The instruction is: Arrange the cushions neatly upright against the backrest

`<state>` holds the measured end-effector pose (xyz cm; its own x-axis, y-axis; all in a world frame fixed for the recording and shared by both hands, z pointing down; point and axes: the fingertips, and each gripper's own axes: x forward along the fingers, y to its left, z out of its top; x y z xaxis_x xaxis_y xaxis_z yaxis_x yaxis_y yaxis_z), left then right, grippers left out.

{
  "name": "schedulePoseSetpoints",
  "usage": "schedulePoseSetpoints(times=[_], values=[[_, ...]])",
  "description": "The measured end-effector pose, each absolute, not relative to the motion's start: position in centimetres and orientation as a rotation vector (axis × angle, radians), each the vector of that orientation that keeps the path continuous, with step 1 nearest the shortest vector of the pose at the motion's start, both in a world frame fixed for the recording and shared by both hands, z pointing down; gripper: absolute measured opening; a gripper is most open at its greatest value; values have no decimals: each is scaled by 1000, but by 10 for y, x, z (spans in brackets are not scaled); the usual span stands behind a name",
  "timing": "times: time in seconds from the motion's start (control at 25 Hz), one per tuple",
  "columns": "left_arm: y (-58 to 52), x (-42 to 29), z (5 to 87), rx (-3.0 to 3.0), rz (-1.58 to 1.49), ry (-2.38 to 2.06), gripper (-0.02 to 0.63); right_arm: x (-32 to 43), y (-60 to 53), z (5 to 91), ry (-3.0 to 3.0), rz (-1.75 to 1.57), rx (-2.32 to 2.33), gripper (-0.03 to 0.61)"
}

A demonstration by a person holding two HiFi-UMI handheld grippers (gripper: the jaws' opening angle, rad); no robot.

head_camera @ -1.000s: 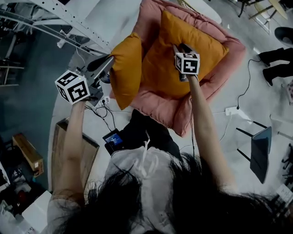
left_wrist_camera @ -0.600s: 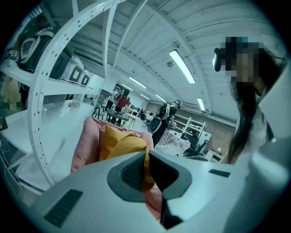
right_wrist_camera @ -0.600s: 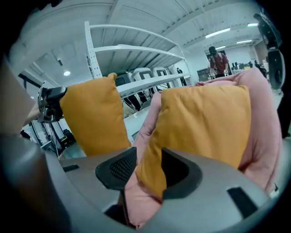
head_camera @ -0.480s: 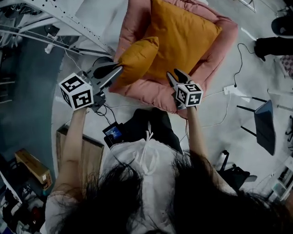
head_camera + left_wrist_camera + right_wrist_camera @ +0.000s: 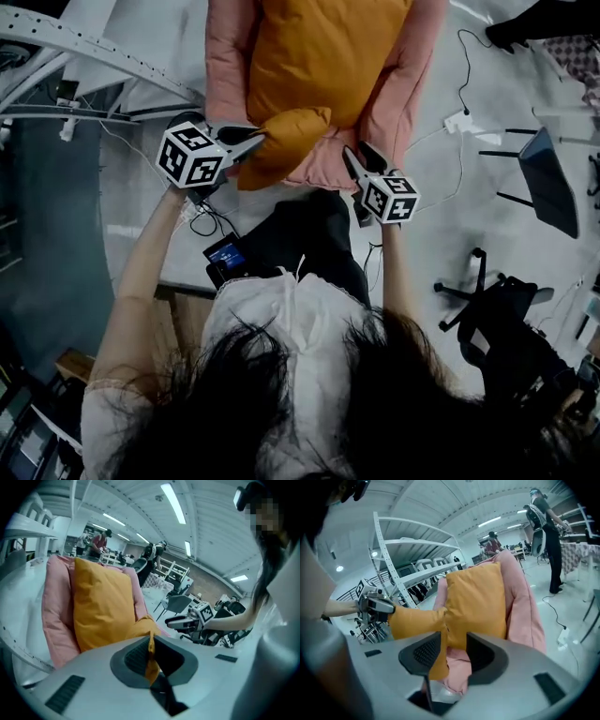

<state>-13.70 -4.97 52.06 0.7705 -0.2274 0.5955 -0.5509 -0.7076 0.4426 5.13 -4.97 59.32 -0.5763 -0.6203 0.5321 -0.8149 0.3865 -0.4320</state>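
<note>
A large orange cushion [image 5: 319,56] stands against the backrest of the pink padded chair [image 5: 412,66]. A smaller orange cushion [image 5: 286,141] hangs over the seat's front edge. My left gripper [image 5: 255,139] is shut on that cushion's corner, and in the left gripper view the fabric [image 5: 151,651] is pinched between the jaws. My right gripper [image 5: 358,152] hovers at the seat's front right, open, its jaws apart with nothing pressed between them. The right gripper view shows the small cushion [image 5: 415,620] stretching left toward the other gripper and the large cushion [image 5: 478,602] upright behind.
A white metal shelving frame [image 5: 84,56] stands at the left. A power strip with its cable [image 5: 459,120] lies on the floor right of the chair, with a dark panel [image 5: 548,178] and an office chair [image 5: 487,300] beyond. People stand in the background [image 5: 543,522].
The small cushion has come from beside the large one down to the seat's front, still in my left gripper. My right gripper has drawn back off the large cushion to the front edge.
</note>
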Motion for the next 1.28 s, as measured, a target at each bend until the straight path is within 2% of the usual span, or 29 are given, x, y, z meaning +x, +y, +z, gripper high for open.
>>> schedulePoseSetpoints(times=[0.2, 0.32, 0.4, 0.52, 0.64, 0.68, 0.72, 0.88, 0.96, 1.0, 1.08, 1.12, 1.28], values=[[-45, -97, 565, 2367, 841, -395, 31, 44, -31, 600, -2380, 708, 1093, 163], [-53, -67, 578, 2373, 840, -334, 31, 22, -29, 595, -2387, 411, 893, 239], [-60, -49, 581, 2389, 849, -318, 31, 5, -35, 593, -2371, 202, 749, 262], [-61, -28, 581, 2414, 890, -286, 31, -12, -48, 600, -2314, -24, 552, 273], [-58, -20, 584, 2454, 990, -265, 31, -22, -50, 613, -2251, -94, 330, 271], [-57, -20, 586, 2470, 1016, -261, 31, -25, -47, 615, -2235, -86, 259, 260], [-56, -20, 587, 2481, 1023, -260, 32, -28, -42, 618, -2223, -76, 201, 201], [-49, -21, 595, 2483, 929, -286, 34, -30, -31, 630, -2209, -44, 146, 132], [-46, -22, 597, 2464, 844, -302, 38, -28, -29, 636, -2215, 6, 158, 120], [-45, -26, 598, 2449, 811, -317, 60, -27, -29, 638, -2219, 29, 167, 117], [-42, -44, 601, 2420, 778, -358, 204, -22, -34, 640, -2219, 67, 192, 117], [-40, -57, 604, 2409, 778, -381, 239, -19, -38, 642, -2216, 85, 206, 117], [-21, -120, 641, 2318, 891, -490, 261, -3, -50, 652, -2200, 155, 254, 117]])
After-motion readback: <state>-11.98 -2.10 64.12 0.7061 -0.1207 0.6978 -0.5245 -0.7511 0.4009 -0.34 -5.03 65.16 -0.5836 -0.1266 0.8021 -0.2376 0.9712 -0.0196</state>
